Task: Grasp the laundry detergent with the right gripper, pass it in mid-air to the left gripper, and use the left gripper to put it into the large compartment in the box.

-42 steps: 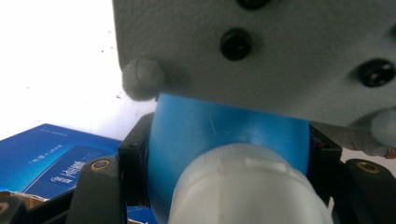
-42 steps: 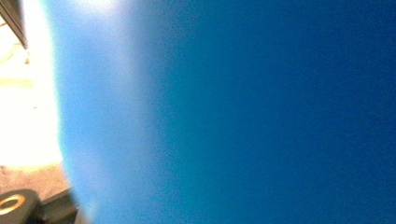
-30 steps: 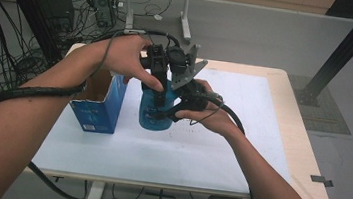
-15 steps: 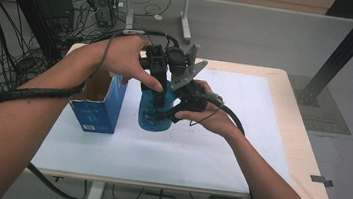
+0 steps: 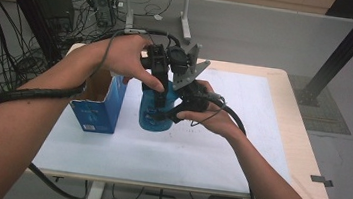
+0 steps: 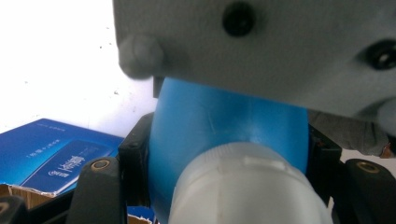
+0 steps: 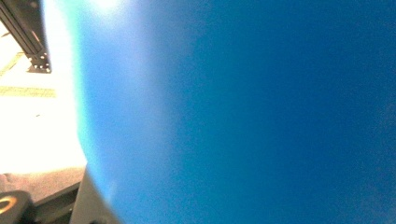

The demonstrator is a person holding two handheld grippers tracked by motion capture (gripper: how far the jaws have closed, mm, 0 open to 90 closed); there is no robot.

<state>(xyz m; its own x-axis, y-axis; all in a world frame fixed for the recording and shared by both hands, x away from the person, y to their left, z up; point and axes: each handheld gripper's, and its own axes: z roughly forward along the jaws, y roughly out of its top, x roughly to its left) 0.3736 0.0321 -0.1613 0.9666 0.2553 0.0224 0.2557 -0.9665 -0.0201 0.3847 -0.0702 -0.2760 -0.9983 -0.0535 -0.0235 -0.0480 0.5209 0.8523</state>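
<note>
Blue plastic, with a pale ribbed cap: the bottle (image 5: 155, 109) stands upright on the white table (image 5: 219, 149), near its left-hand middle in the high view. In the left gripper view the same bottle's (image 6: 224, 126) shoulder bulges up behind the white cap (image 6: 243, 186), and the two black jaws sit on either side of the neck, clamped against it. The left gripper (image 5: 160, 70) comes down on the bottle from above, the person's left hand (image 5: 126, 58) wrapped over it. The right gripper (image 5: 175, 110) reaches in from the right at the bottle's side; its jaws have just been opening a little. In the right gripper view the blue wall (image 7: 243, 116) is blurred and so close that I cannot tell whether the pads press on it. The right hand (image 5: 212, 118) holds that gripper low, with the grey three-cornered plate (image 5: 190, 71) tilted above it. Just beside the bottle, to its left, stands an open blue carton (image 5: 98, 105), its printed face (image 6: 51, 156) visible in the left gripper view. Cables (image 5: 29, 95) trail off both grippers toward the person
</note>
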